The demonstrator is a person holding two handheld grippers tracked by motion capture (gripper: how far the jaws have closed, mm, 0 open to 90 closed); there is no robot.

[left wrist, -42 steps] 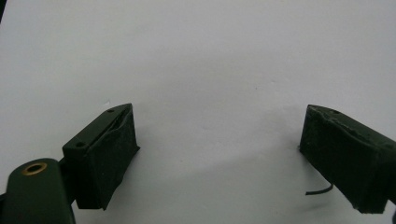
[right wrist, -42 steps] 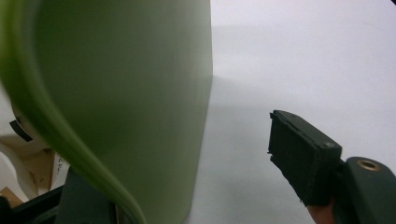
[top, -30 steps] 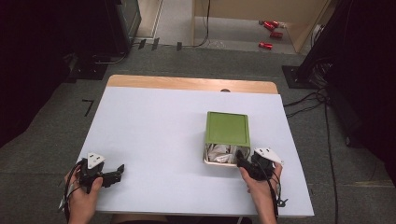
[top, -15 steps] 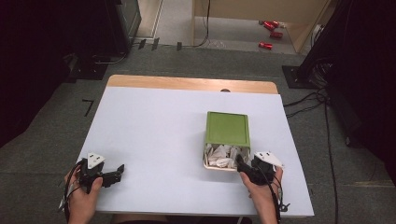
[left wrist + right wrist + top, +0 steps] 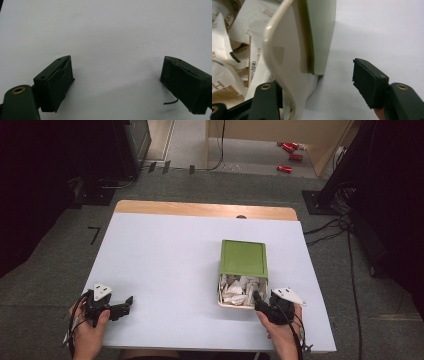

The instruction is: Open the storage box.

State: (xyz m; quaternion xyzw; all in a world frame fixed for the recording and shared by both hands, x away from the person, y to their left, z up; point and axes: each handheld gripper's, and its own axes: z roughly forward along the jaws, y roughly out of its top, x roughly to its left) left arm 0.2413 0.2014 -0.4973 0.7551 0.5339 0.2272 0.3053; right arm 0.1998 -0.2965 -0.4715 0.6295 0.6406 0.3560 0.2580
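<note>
A white desk (image 5: 175,265) has a box (image 5: 242,285) on its right side. A green lid (image 5: 243,259) covers the far part of the box. The near part is open, and white paper packets (image 5: 239,289) fill it.

The right hand-held gripper (image 5: 260,301) is at the near right corner of the box. Its jaws are spread apart, gripping nothing. In the right gripper view, one jaw is inside the box by the packets (image 5: 234,57), and the other is outside over the desk. The box wall (image 5: 287,65) is between them.

The left hand-held gripper (image 5: 126,304) sits low over the desk's near left corner, well apart from the box. Its jaws are wide apart with bare desk (image 5: 112,45) between them.
</note>
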